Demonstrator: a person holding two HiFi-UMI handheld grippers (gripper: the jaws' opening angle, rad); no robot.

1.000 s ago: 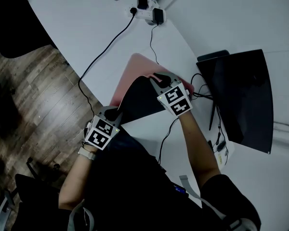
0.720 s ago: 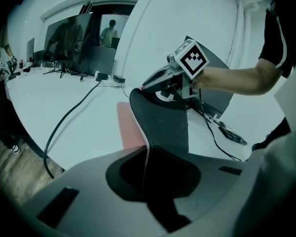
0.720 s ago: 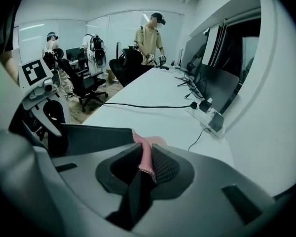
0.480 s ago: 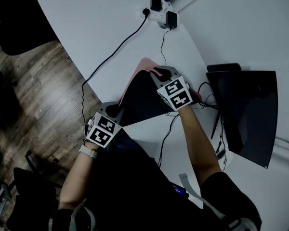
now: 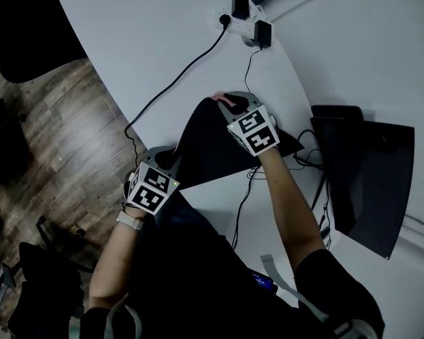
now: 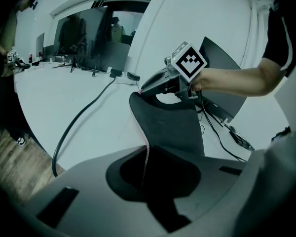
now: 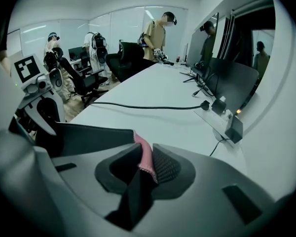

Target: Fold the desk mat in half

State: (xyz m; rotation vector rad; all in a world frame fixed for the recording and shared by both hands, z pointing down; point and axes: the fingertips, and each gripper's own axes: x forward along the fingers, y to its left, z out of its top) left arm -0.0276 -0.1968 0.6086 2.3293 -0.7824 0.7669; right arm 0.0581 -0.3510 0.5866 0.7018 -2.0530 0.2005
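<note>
- The flexible desk mat [image 5: 215,143], dark on one face and pink on the other, lay doubled over on the white curved desk [image 5: 148,41], near its left edge.
- The dark face was uppermost. Only a sliver of pink showed at the far corner, so the fold was judged nearly complete.
- The left gripper [image 5: 169,161] was clamped on the near corner of the carried edge, with the stitched rim pinched between its pads.
- The right gripper [image 5: 230,102] held the far corner. Its jaws had just opened a little further, with the pink rim between them; the pads appeared to be pressing it, though the curl of fabric hid the contact.
- In the left gripper view, the upper layer arched between the two grippers rather than lying flat.
- Remaining, as judged: lower the carried edge onto the edge beneath, align the corners, release both grips and flatten the crease.
</note>
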